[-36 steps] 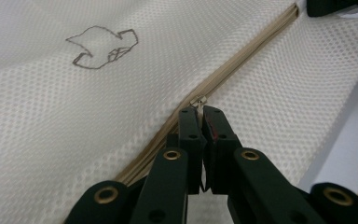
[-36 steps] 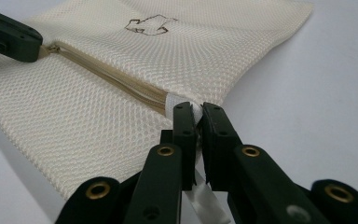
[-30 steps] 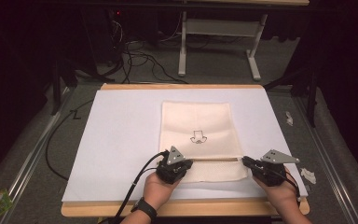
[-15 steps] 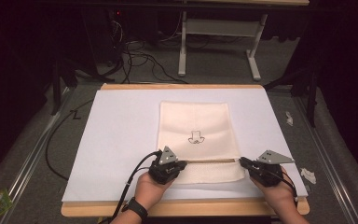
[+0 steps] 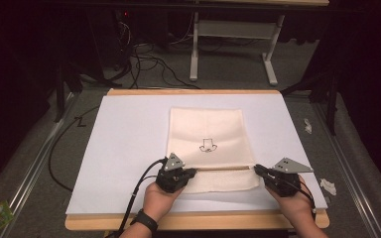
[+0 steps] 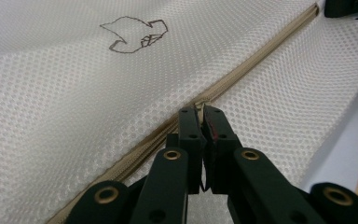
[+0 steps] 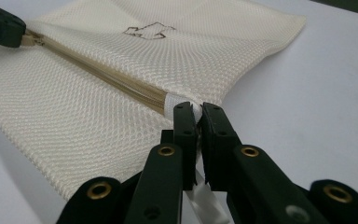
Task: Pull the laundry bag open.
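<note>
1. A cream mesh laundry bag (image 5: pixel 206 134) lies flat on the white sheet (image 5: pixel 124 144) that covers the wooden table (image 5: pixel 193 220), a little right of the sheet's middle and toward the person's edge.
2. A small dark outline drawing (image 5: pixel 208 146) sits near the middle of the bag; it also shows in the left gripper view (image 6: pixel 135 35) and the right gripper view (image 7: pixel 149 30).
3. A tan zipper (image 5: pixel 225 167) runs across the bag close to its near edge, with a narrow strip of mesh below it.
4. The left gripper (image 6: pixel 200 114) lies at the zipper's left end, its jaws pressed together on the zipper pull (image 6: pixel 201 103); in the high view it (image 5: pixel 194 171) rests low over the bag's near-left corner.
5. The right gripper (image 7: pixel 198 109) has its jaws clamped on the white fabric tab (image 7: pixel 192 107) at the zipper's right end, at the bag's edge; in the high view it (image 5: pixel 256 168) points left toward that corner.
6. The two grippers are well apart, one at each end of the zipper, each held by a hand that comes in from the near edge.
7. In the right gripper view the zipper teeth (image 7: pixel 107 77) look parted along most of the line, from the tab to the other gripper (image 7: pixel 0 25) at the far left.
</note>
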A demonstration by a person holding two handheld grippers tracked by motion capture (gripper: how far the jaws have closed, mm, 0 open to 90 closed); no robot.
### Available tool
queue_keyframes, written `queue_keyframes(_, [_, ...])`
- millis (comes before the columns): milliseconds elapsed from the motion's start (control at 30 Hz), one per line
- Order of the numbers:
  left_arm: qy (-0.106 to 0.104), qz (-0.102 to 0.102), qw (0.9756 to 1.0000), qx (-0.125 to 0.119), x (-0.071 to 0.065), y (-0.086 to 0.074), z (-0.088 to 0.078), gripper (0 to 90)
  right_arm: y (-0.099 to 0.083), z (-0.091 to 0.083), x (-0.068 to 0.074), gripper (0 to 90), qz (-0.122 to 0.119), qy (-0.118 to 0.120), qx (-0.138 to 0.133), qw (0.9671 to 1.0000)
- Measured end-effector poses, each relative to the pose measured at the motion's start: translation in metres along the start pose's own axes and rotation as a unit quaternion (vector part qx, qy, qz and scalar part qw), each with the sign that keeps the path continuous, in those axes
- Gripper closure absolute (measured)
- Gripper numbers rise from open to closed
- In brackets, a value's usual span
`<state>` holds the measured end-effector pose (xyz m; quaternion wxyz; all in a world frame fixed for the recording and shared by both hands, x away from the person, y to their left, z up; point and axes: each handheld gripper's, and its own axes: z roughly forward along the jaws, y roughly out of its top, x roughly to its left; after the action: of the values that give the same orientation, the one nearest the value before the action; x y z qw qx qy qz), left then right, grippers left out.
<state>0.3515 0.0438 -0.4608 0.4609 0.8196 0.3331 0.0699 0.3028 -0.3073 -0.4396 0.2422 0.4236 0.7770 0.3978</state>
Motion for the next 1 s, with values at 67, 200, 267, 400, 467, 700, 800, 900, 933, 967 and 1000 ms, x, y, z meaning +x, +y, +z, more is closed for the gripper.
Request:
queue_keyframes(67, [-0.006,-0.006,1.0,-0.002,0.003,0.0,-0.001,87.7,0.0,-0.001,-0.001,87.0,0.001,0.002,-0.002,1.0])
queue_keyframes(200, [-0.007,-0.006,1.0,0.0,0.004,0.001,-0.004,87.7,0.001,0.0,0.0,87.1,0.0,0.004,0.0,1.0])
queue_keyframes(267, [-0.01,-0.009,0.9999,0.003,0.004,0.002,-0.005,87.8,0.002,0.001,-0.001,87.2,-0.001,0.005,0.0,1.0])
queue_keyframes(400, [0.009,-0.029,0.9995,0.002,0.017,-0.002,-0.014,88.2,0.0,-0.001,-0.008,87.4,0.011,-0.016,0.003,0.9998])
queue_keyframes(467, [0.025,-0.053,0.9983,-0.005,0.03,-0.005,-0.025,88.2,-0.006,-0.007,-0.026,87.4,0.039,-0.036,-0.002,0.9986])
queue_keyframes(700, [0.044,-0.08,0.9958,0.011,0.051,-0.014,-0.041,88.0,-0.014,-0.008,-0.036,87.2,0.05,-0.034,0.01,0.9981])
queue_keyframes(800, [0.036,-0.087,0.9955,0.011,0.054,-0.016,-0.042,87.7,-0.013,-0.007,-0.035,86.9,0.048,-0.029,0.005,0.9984])
queue_keyframes(900, [0.026,-0.079,0.9964,0.015,0.054,-0.019,-0.042,87.5,-0.017,-0.004,-0.036,86.1,0.047,-0.02,0.012,0.9986])
queue_keyframes(933, [0.028,-0.072,0.9969,0.015,0.054,-0.02,-0.042,87.3,-0.02,-0.003,-0.036,85.8,0.047,-0.018,0.017,0.9986])
queue_keyframes(967, [0.027,-0.067,0.9971,0.024,0.053,-0.021,-0.039,87.2,-0.02,-0.002,-0.036,85.7,0.047,-0.016,0.018,0.9986])
queue_keyframes(1000, [0.027,-0.067,0.9971,0.024,0.053,-0.021,-0.039,87.1,-0.02,-0.002,-0.036,85.7,0.047,-0.016,0.018,0.9986])
